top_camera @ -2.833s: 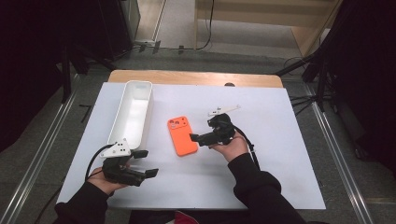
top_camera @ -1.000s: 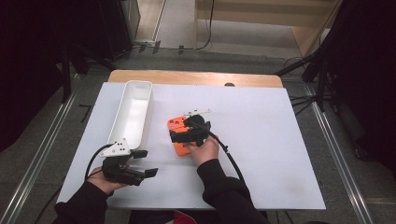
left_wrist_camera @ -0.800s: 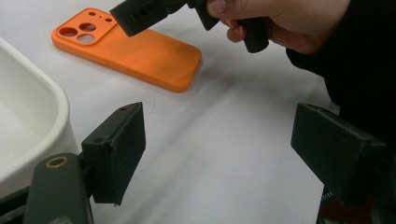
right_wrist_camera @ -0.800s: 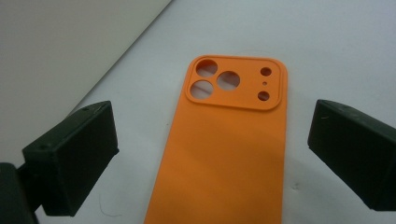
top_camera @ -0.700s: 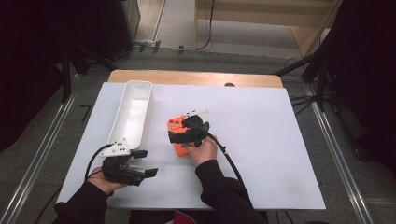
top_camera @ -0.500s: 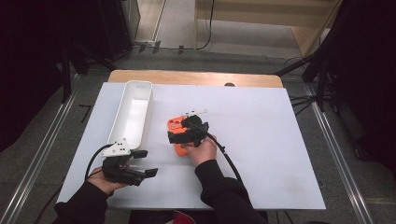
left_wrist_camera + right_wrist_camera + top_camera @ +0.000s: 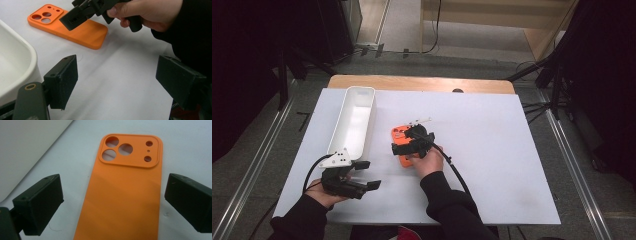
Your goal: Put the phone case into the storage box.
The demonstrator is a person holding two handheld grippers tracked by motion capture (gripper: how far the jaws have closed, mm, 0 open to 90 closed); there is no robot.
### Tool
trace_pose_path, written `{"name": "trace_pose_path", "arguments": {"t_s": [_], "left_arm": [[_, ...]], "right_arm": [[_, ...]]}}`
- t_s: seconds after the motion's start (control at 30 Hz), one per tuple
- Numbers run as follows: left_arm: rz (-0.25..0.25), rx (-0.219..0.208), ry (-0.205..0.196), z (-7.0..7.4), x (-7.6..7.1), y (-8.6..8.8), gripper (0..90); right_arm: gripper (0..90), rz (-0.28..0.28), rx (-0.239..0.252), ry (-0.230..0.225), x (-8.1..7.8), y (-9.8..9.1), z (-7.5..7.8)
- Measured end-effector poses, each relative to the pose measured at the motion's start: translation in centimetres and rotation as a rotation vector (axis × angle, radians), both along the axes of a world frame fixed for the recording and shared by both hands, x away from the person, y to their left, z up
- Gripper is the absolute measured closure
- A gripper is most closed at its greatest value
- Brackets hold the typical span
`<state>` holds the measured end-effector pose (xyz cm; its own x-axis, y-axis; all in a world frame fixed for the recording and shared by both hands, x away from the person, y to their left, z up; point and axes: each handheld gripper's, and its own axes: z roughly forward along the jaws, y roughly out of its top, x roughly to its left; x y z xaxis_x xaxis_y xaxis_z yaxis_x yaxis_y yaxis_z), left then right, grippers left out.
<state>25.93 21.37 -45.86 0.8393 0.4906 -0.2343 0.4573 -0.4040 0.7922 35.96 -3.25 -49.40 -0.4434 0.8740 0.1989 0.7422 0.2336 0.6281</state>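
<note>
A dark room with a grey floor and black stands surrounds a wooden bench (image 7: 422,83) covered almost wholly by a white sheet (image 7: 492,150). On the sheet's left part lies a long white tray (image 7: 353,120), running away from the person, its near end just beyond the left tongs (image 7: 368,176). Those tongs rest low on the sheet near its front edge, held in the person's left hand (image 7: 324,192), with a grey three-cornered plate on top; in the left gripper view their two black pads (image 7: 63,81) stand wide apart with nothing but bare sheet between them. To the right of the tray, near the middle of the sheet, lies an orange phone case (image 7: 125,195), flat, back side up, its camera cut-outs at the far end. The right tongs (image 7: 404,147), gripped by the right hand (image 7: 428,161), hang right over the case's near half. In the right gripper view their jaws are spread, one on either side of the case, neither pad touching it. A black cable trails from them back along the sleeve.
</note>
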Motion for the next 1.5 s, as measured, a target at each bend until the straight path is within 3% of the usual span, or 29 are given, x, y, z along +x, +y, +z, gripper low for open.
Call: {"name": "trace_pose_path", "arguments": {"t_s": [0.77, 1.17, 1.27, 1.5], "left_arm": [[0.004, -0.002, 0.003, 0.0, 0.0, 0.0, 17.9], [0.002, 0.002, 0.002, 0.0, 0.0, 0.0, 17.9], [0.001, 0.003, 0.003, 0.0, 0.0, 0.0, 17.9], [0.001, 0.004, 0.004, 0.0, 0.0, -0.1, 17.9]], "right_arm": [[0.9, 0.012, -0.061, 0.069, 0.3, 0.3, -1.0], [1.0, 0.012, -0.114, 0.056, 0.2, 1.0, -1.1], [5.4, -0.001, -0.142, 0.047, 0.1, 1.1, -1.1], [5.4, -0.029, -0.141, 0.042, -0.1, 1.4, -1.1]]}}
